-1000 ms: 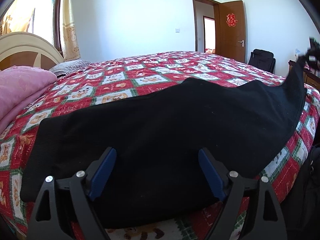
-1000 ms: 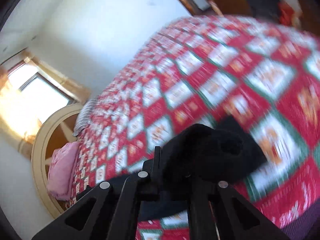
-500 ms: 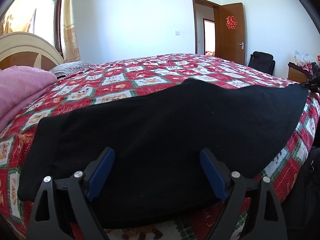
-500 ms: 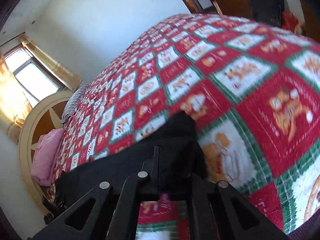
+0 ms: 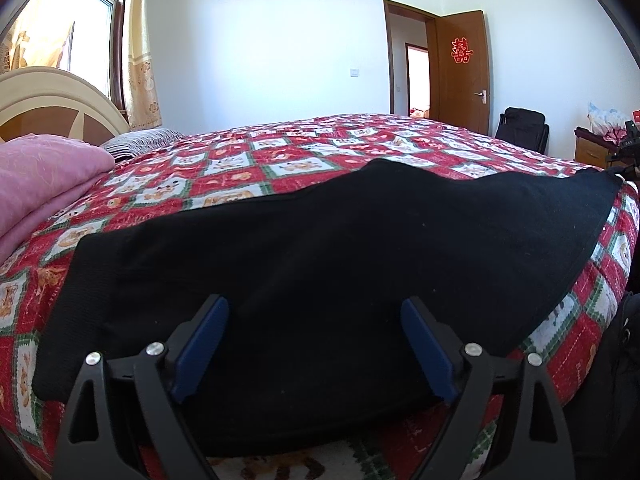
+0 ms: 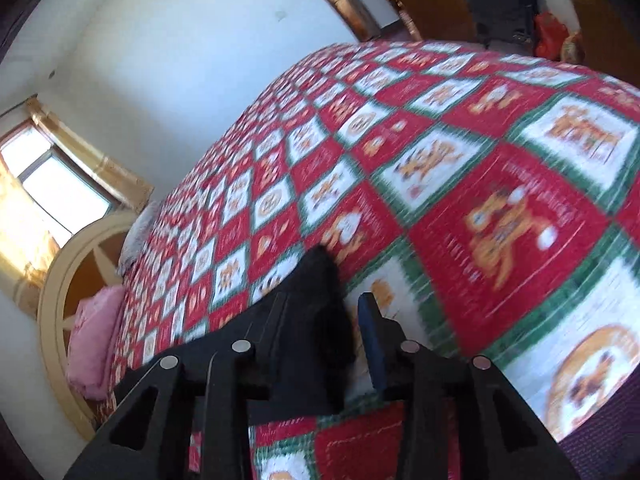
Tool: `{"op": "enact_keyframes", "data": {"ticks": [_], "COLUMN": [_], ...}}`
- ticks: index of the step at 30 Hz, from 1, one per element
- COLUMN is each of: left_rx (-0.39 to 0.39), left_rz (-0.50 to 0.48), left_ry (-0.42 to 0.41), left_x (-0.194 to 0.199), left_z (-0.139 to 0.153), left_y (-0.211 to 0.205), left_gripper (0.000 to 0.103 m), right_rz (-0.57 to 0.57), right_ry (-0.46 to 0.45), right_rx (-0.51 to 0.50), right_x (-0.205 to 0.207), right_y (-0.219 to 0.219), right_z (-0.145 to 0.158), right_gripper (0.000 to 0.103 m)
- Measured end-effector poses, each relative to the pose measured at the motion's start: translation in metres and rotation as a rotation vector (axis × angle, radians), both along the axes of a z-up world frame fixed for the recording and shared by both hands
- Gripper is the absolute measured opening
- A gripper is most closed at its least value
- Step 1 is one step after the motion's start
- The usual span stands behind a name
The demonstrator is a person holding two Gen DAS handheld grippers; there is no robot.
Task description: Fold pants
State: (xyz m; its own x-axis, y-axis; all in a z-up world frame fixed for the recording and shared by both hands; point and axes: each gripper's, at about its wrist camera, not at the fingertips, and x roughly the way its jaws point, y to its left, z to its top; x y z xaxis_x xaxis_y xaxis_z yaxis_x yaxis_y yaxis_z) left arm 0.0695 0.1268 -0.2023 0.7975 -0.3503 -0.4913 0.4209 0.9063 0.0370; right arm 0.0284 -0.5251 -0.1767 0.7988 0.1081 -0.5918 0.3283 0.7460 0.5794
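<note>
The black pants [image 5: 320,248] lie spread flat across the near side of the bed, on the red patterned quilt [image 5: 288,160]. My left gripper [image 5: 314,344] is open and empty, its blue-padded fingers hovering over the pants' near edge. In the right wrist view my right gripper [image 6: 326,332] is open, jaws parted, with the pants' right end [image 6: 316,300] lying between the fingers on the quilt [image 6: 480,184].
A pink folded blanket [image 5: 44,184] and a striped pillow [image 5: 140,140] lie by the cream headboard [image 5: 52,100] at the left. A black bag [image 5: 522,126] and a wooden cabinet [image 5: 592,152] stand past the bed's right side.
My right gripper has lowered the pants' right end onto the quilt and opened its jaws. The pants now lie flat. My left gripper has stayed open in place.
</note>
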Motion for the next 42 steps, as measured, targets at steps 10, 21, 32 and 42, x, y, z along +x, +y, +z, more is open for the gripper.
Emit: {"op": "enact_keyframes", "data": {"ticks": [10, 21, 32, 42], "left_rx": [-0.001, -0.011, -0.004, 0.033], "left_rz": [0.000, 0.017, 0.050, 0.071], "left_ry": [-0.001, -0.026, -0.044, -0.032], "left_x": [0.000, -0.002, -0.006, -0.009], "left_z": [0.000, -0.002, -0.002, 0.001], "left_y": [0.000, 0.000, -0.003, -0.003], "left_gripper": [0.092, 0.092, 0.093, 0.096], "right_rz": [0.160, 0.089, -0.027, 0.258], "right_ry": [0.193, 0.113, 0.194, 0.033], "right_rx": [-0.146, -0.326, -0.244, -0.340], "right_x": [0.073, 0.077, 0.073, 0.038], "right_y": [0.034, 0.048, 0.013, 0.137], "right_z": [-0.007, 0.032, -0.006, 0.025], "right_gripper": [0.032, 0.002, 0.005, 0.043]}}
